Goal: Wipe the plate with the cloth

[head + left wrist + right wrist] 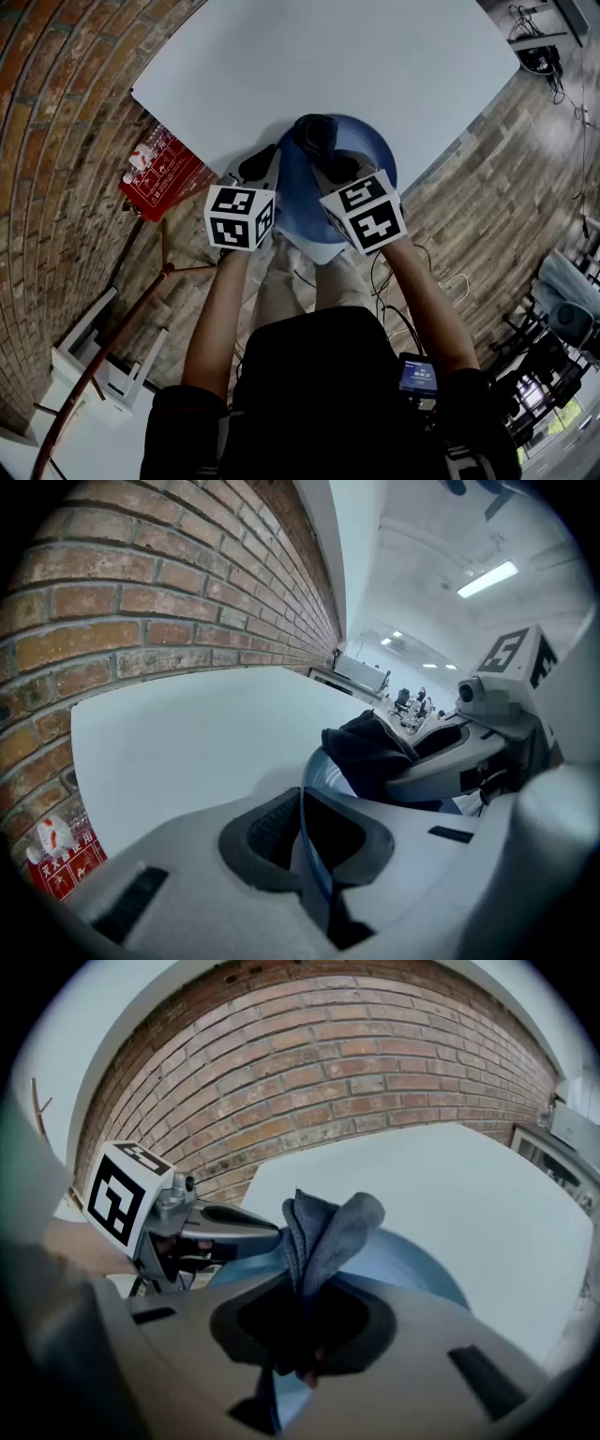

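A blue plate (309, 202) hangs above the near corner of the white table (328, 66), tilted. My left gripper (262, 173) is shut on the plate's left rim (307, 832), whose edge runs between the jaws. A dark grey cloth (317, 136) is bunched on the plate's upper face. My right gripper (328, 164) is shut on this cloth (323, 1232), which sticks up from between its jaws against the plate (412, 1265). In the left gripper view the cloth (366, 747) lies over the plate's far part.
A brick wall (309, 1082) borders the table's left side. A red package (159, 173) lies on the floor by the wall. White furniture (94, 347) stands at lower left. Cables (553, 56) trail on the wooden floor at the right.
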`<state>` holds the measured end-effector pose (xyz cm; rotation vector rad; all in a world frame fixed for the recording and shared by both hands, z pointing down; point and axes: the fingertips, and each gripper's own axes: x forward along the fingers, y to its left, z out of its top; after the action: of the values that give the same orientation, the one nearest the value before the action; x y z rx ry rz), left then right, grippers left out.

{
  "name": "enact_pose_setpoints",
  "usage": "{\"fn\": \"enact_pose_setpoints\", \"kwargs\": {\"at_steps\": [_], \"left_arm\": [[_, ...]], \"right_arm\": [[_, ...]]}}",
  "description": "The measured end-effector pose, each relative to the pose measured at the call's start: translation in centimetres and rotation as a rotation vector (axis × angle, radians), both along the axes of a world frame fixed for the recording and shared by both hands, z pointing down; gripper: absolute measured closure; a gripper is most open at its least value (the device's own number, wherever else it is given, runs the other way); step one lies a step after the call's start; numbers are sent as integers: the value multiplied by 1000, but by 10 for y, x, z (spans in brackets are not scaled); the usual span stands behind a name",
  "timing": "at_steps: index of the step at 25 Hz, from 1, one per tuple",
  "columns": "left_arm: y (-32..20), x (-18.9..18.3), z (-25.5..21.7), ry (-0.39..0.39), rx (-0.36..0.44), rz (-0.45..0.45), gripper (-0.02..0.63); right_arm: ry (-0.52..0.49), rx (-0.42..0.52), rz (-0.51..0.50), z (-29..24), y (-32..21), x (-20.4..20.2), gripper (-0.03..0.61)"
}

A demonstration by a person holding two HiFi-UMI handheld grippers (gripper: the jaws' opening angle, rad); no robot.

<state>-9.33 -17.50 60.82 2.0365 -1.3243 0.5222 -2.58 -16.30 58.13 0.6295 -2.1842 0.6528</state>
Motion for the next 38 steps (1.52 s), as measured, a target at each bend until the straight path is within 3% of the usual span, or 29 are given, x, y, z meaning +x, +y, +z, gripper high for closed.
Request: {"fn": "enact_pose_setpoints", "kwargs": {"at_steps": [19, 38], "left_arm": [[-1, 0, -1, 7, 2, 8, 584], [-1, 1, -1, -10, -6, 44, 586]], "right_arm": [[82, 8, -123, 22, 5, -20, 518], [64, 0, -87, 20, -1, -9, 518]]}}
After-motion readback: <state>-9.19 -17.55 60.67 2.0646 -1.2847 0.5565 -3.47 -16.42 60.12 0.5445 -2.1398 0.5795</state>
